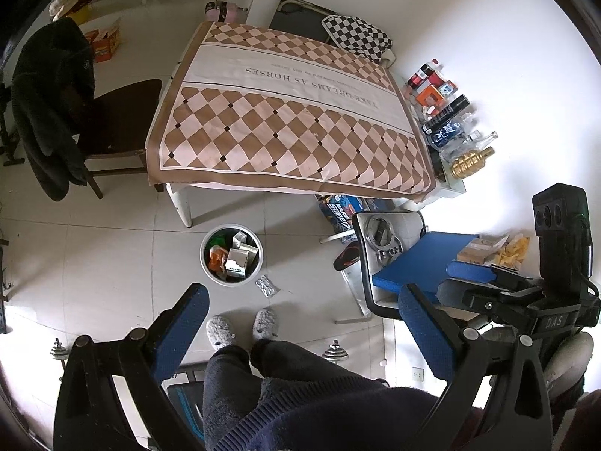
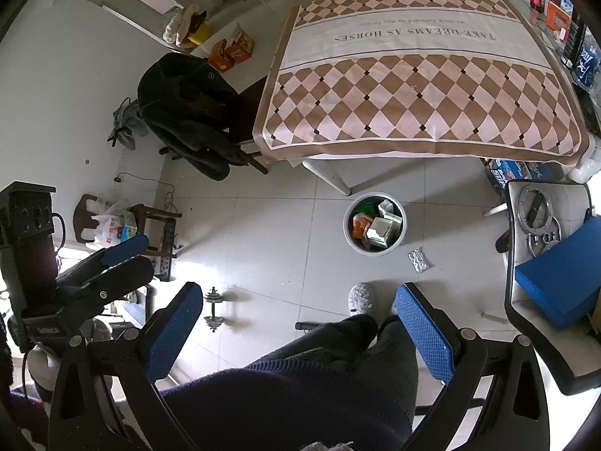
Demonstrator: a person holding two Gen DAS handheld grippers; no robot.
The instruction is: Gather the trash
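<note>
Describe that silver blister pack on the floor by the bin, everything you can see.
The blister pack is a small, crinkled, silvery foil rectangle with rows of raised bubbles. It lies flat on the pale floor tiles, just beside the round white bin but apart from it, ahead of the person's grey slippers. Nothing touches it; both grippers are held high, jaws open.

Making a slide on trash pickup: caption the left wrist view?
Open left gripper held high over a filled trash bin, one foil blister pack on the floor beside it.
</note>
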